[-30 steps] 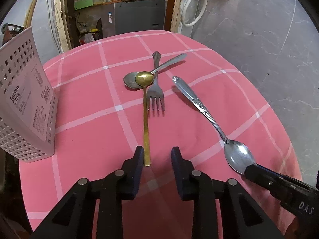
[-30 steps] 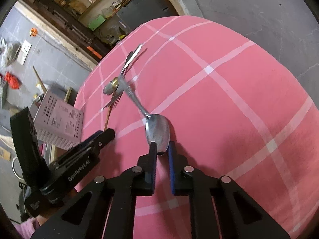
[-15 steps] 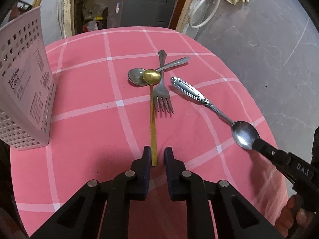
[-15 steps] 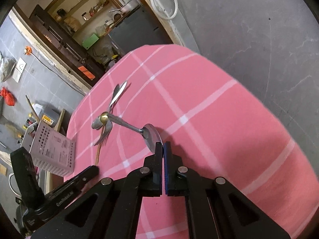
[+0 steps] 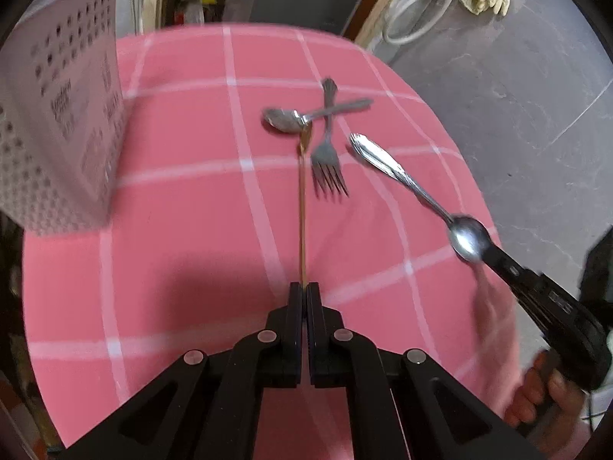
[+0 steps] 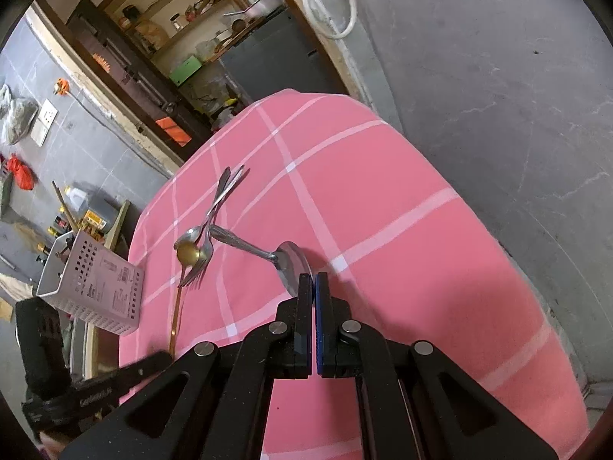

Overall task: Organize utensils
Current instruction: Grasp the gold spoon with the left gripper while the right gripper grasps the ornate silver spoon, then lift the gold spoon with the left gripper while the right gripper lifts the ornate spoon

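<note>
My left gripper [image 5: 305, 290] is shut on the handle end of a thin gold spoon [image 5: 302, 207], lifted off the pink checked tablecloth [image 5: 184, 207]; the spoon also shows in the right wrist view [image 6: 188, 255]. My right gripper [image 6: 313, 283] is shut on the bowl of a large silver spoon [image 6: 268, 253], held above the cloth, and it also shows in the left wrist view [image 5: 413, 191]. A silver fork [image 5: 327, 153] and a small silver spoon [image 5: 306, 117] lie crossed on the cloth. A white perforated utensil holder [image 5: 57, 126] stands at the left.
The round table's edge [image 6: 498, 237] drops to a grey floor [image 6: 498, 76] on the right. Shelves and a dark cabinet [image 6: 268, 57] stand beyond the table's far side.
My left gripper has shut on the gold spoon's handle and raised it. My right gripper has shut on the large silver spoon's bowl and lifted it off the cloth.
</note>
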A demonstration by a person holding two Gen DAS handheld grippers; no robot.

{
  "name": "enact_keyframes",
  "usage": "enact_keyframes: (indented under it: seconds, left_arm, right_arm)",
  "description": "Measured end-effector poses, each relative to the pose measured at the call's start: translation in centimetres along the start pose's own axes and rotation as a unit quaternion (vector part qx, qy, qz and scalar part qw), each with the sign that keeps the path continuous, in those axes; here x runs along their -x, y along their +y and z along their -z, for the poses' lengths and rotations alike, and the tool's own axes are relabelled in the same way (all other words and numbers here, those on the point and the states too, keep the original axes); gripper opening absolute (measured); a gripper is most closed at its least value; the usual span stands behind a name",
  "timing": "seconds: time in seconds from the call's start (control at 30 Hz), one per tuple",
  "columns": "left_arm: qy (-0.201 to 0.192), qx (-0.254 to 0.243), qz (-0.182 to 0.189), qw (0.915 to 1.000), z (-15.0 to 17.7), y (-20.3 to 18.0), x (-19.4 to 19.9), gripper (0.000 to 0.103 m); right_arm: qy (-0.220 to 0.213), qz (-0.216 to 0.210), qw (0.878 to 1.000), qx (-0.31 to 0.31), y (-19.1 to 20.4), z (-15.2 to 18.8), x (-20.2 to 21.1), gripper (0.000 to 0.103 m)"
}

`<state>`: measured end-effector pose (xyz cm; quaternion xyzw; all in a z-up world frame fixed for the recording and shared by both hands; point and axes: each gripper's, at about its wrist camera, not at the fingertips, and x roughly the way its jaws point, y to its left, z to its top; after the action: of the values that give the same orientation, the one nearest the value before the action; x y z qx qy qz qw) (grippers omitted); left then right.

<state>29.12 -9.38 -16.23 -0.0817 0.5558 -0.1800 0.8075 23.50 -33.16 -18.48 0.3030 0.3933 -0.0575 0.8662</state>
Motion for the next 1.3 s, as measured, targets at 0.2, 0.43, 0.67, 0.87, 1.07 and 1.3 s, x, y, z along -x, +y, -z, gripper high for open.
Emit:
enact_keyframes:
  seconds: [0.2, 0.43, 0.67, 0.87, 1.07, 1.3]
  left_arm:
    - [0.027, 0.011, 0.012, 0.9995, 0.1, 0.1, -0.3, 0.003]
    - [0.026, 0.005, 0.022, 0.9994, -1.5, -0.2, -1.4, 0.004]
    - [0.022, 0.001, 0.019, 0.9996, -3.7, -0.5, -3.0, 0.005]
    - [0.023, 0.010, 0.017, 0.9995, -4.4, -0.6, -3.4, 0.005]
    - [-0.019, 0.007, -0.012, 0.9997, -3.6, -1.6, -1.9, 0.002]
    - [-0.063, 0.017, -0.018, 0.9977, -3.0, -1.6, 0.9, 0.003]
  right_arm:
    - [0.006, -0.012, 0.999, 0.032, 0.8, -1.4, -1.2, 0.002]
    - [0.015, -0.026, 0.998, 0.055, 1.1, -3.1, -2.5, 0.002]
    - [0.024, -0.040, 0.996, 0.072, 1.5, -4.1, -3.5, 0.002]
    - [0.015, -0.046, 0.996, 0.074, 1.7, -4.7, -3.8, 0.002]
    - [-0.034, -0.040, 0.994, 0.094, 2.5, -6.1, -2.0, 0.002]
    - [-0.062, -0.042, 0.992, 0.102, 3.0, -7.3, -0.4, 0.001]
